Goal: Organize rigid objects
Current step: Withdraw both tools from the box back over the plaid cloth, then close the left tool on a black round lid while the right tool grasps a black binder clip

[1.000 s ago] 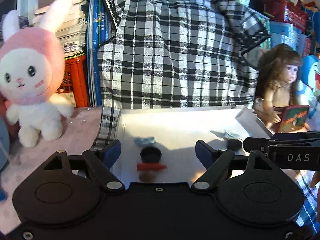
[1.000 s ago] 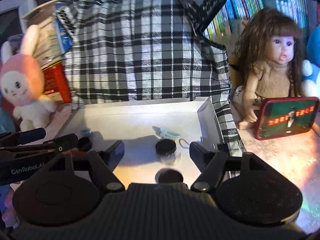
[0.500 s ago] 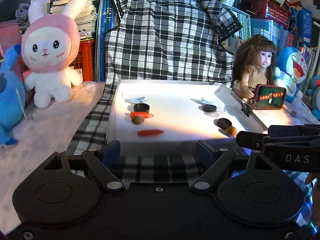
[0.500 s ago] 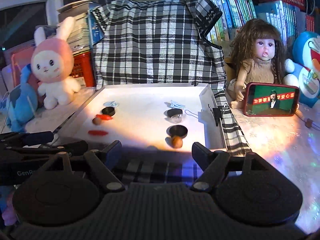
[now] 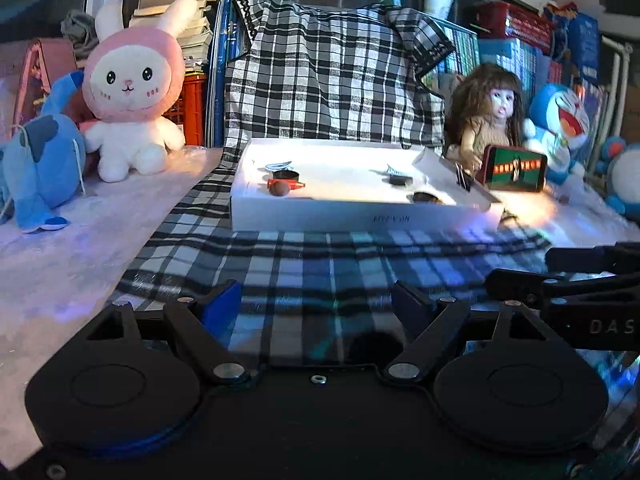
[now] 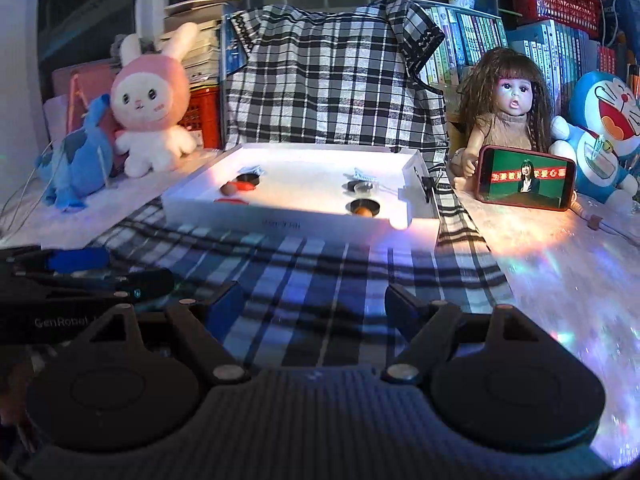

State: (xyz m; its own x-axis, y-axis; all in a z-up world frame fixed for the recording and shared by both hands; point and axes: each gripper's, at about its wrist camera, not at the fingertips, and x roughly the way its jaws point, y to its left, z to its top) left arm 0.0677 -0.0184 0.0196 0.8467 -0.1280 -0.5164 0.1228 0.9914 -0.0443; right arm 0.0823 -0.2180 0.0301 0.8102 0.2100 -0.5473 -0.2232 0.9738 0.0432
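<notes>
Cluttered desk (image 6: pixel 560 264): both hand-held grippers, left (image 5: pixel 316 304) and right (image 6: pixel 310 300), gape wide and empty, well short of the white tray (image 6: pixel 280 222). Risk: the tray's near wall hides the small pieces, so a low reach may shove the tray or clip the propped phone (image 6: pixel 525 178).

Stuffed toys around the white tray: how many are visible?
4: pink-hooded white plush rabbit and blue plush animal left of the white shallow tray; blue-and-white plush cat right; another blue plush at the far right edge.
</notes>
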